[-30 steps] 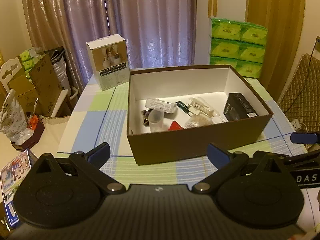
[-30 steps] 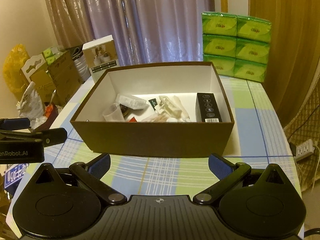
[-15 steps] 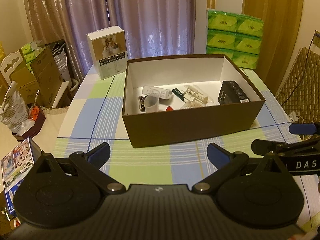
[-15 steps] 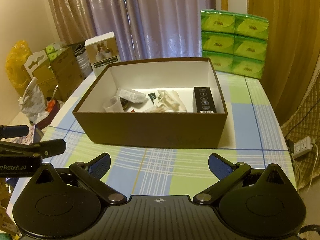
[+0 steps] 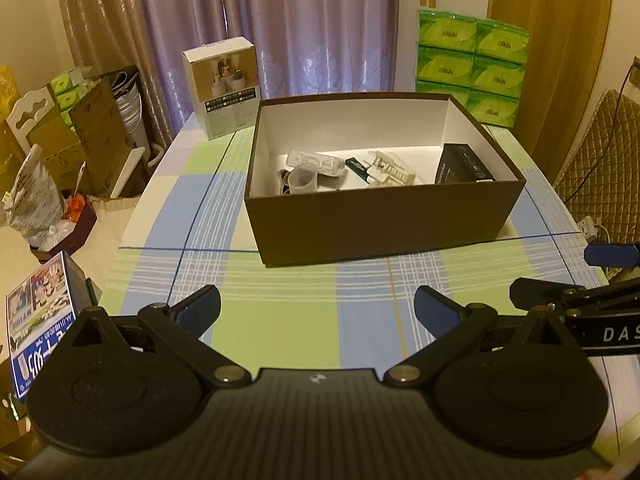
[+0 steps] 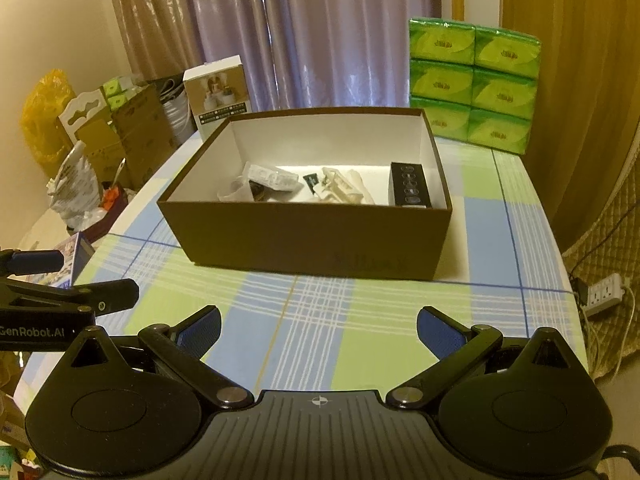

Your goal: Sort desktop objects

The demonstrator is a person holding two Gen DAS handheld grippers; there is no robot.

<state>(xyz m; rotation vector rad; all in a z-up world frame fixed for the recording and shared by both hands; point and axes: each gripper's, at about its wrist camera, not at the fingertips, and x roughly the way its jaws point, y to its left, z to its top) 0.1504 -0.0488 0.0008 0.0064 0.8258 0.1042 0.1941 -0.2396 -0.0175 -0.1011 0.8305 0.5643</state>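
Blue-padded fingers of the left claw (image 5: 317, 309) stand spread wide with nothing between them, hovering over the near edge of the tabletop (image 5: 280, 320), which is covered in a green, blue and white checked cloth. The right claw (image 6: 318, 322) is just the same: fingers far apart, empty, above the near edge. Each claw shows in the other's camera, the right one's blue pad (image 5: 610, 255) poking in at the right side of the left wrist view, the left one's dark arm (image 6: 68, 300) at the left side of the right wrist view (so the two hang side by side, apart).

Beyond both, near the middle of the tabletop, sits a brown cardboard box (image 5: 380, 216) with a white inside, open at the top. The desktop objects lie on its floor: a clear plastic cup (image 5: 303, 178) and a clear blister tray (image 5: 316, 161) toward the left wall, a small dark green tube (image 5: 357, 167) and a cream plastic piece (image 5: 394, 168) in the middle, a black carton (image 5: 462, 165) against the right wall.

At the far left corner stands a white product box (image 5: 222, 86), upright. At the far right corner, green tissue packs (image 6: 472, 84) are stacked three high in two columns. Purple curtains (image 5: 304, 28) hang behind the far edge.
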